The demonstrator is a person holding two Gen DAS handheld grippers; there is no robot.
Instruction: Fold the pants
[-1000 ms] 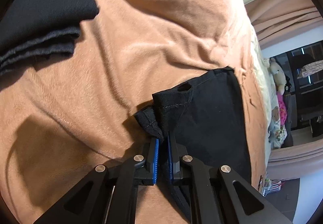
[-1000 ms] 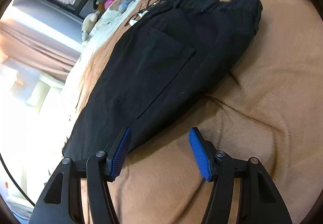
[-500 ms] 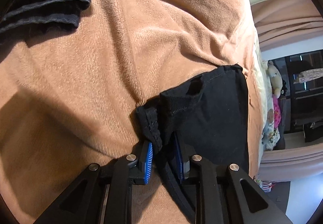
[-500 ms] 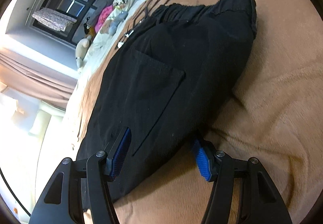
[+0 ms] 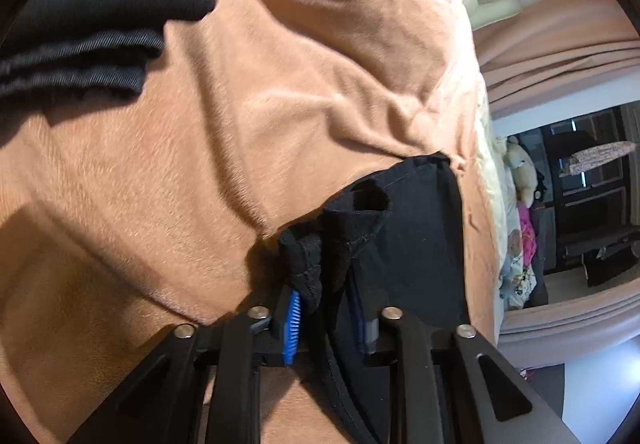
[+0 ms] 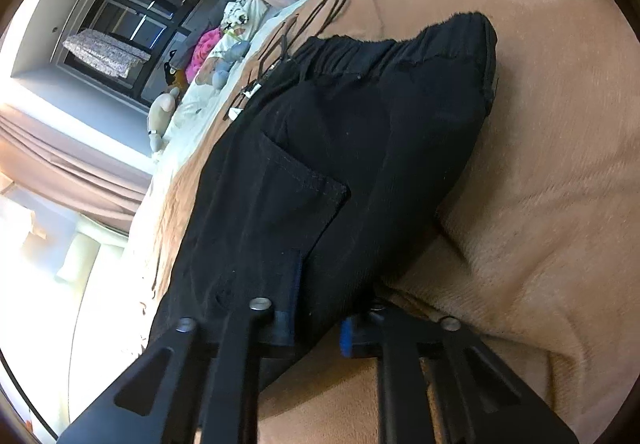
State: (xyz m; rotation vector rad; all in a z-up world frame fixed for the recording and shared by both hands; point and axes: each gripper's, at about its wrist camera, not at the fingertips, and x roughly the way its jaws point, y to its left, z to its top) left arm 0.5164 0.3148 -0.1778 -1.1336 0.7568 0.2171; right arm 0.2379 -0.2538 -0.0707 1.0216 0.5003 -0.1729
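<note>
Black pants [image 6: 340, 147] lie on a tan blanket [image 6: 560, 163], waistband at the far end, a back pocket facing up. My right gripper [image 6: 320, 318] is shut on the near edge of the pants. In the left wrist view my left gripper [image 5: 326, 308] is shut on the bunched hem of a pant leg [image 5: 408, 240], which runs away to the right over the blanket [image 5: 200, 183].
A stack of folded dark garments [image 5: 88, 23] lies at the upper left in the left wrist view. Black cords [image 6: 304, 27] lie past the waistband. Soft toys [image 6: 224, 47] and a cream sheet run along the bed's far side. Curtains and a dark window stand beyond.
My right gripper moved forward onto the pants' edge and closed on it. My left gripper kept its hold on the hem, and its jaws now stand slightly wider around the bunched cloth.
</note>
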